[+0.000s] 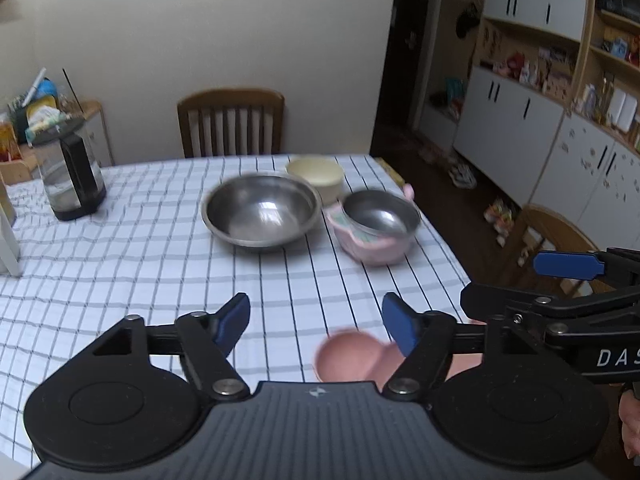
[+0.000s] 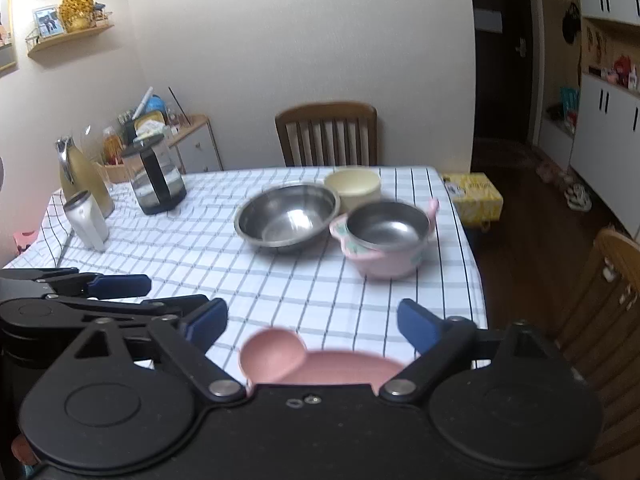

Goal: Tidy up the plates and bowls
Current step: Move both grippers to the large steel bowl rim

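A pink plate [image 1: 347,356] [image 2: 316,364] with a round ear-shaped compartment lies on the checked tablecloth at the near edge, partly hidden under both gripper bodies. My left gripper [image 1: 316,320] hangs above it, open, nothing between its blue pads. My right gripper [image 2: 312,320] is beside it on the right, also open and empty. Farther back stand a large steel bowl [image 1: 260,210] [image 2: 286,216], a cream bowl [image 1: 316,176] [image 2: 354,186] behind it, and a small steel bowl [image 1: 378,214] [image 2: 386,224] sitting inside a pink pot [image 1: 372,248] [image 2: 384,264].
A glass kettle [image 1: 72,172] [image 2: 156,176], a gold thermos [image 2: 82,176] and a white jug [image 2: 86,220] stand at the table's left. A wooden chair [image 1: 232,120] [image 2: 326,132] is at the far side, another chair [image 2: 612,300] at the right. A yellow box [image 2: 474,198] sits past the right edge.
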`<state>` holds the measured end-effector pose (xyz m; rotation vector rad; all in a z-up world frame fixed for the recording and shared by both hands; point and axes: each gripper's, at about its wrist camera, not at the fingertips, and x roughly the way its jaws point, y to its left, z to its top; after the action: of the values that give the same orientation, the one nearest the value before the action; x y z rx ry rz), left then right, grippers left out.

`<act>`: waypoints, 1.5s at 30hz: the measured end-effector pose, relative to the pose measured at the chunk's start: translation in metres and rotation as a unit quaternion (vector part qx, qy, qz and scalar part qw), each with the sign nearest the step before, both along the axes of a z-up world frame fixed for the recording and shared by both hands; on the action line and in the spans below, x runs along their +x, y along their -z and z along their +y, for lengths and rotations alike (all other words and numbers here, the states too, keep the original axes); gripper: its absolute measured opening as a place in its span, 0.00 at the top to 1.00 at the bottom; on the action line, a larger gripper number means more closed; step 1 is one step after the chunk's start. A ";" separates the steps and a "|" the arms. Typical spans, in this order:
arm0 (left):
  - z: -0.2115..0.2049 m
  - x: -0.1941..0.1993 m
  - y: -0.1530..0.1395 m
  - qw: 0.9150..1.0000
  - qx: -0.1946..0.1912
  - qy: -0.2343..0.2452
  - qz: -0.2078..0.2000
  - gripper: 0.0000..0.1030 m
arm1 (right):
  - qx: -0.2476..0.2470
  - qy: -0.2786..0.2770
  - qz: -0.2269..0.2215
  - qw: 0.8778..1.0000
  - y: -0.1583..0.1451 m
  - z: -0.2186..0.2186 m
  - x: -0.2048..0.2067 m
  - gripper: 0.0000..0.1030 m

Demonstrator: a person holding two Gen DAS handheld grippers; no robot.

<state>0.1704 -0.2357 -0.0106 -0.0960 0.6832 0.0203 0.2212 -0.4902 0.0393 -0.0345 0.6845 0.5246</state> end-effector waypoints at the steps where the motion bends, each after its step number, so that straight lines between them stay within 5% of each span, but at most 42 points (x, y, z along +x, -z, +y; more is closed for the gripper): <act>1: 0.004 0.002 -0.002 1.000 -0.002 -0.003 -0.006 0.26 | 0.000 -0.001 -0.006 1.000 -0.003 0.004 0.002 0.05; 18: 0.092 0.090 -0.014 0.999 -0.002 -0.022 -0.031 0.22 | -0.017 -0.013 -0.021 1.000 -0.019 0.078 0.096 0.00; 29: 0.142 0.170 0.024 0.999 -0.011 -0.033 0.020 0.22 | -0.074 0.004 0.006 0.997 0.009 0.132 0.180 0.01; 45: 0.170 0.252 0.092 0.995 -0.032 -0.027 0.093 0.22 | -0.116 0.030 0.088 0.989 0.080 0.174 0.268 0.16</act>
<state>0.4222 -0.0657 -0.1025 -0.1747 0.8681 0.0597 0.4896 -0.3161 -0.0409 -0.1863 0.9149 0.3900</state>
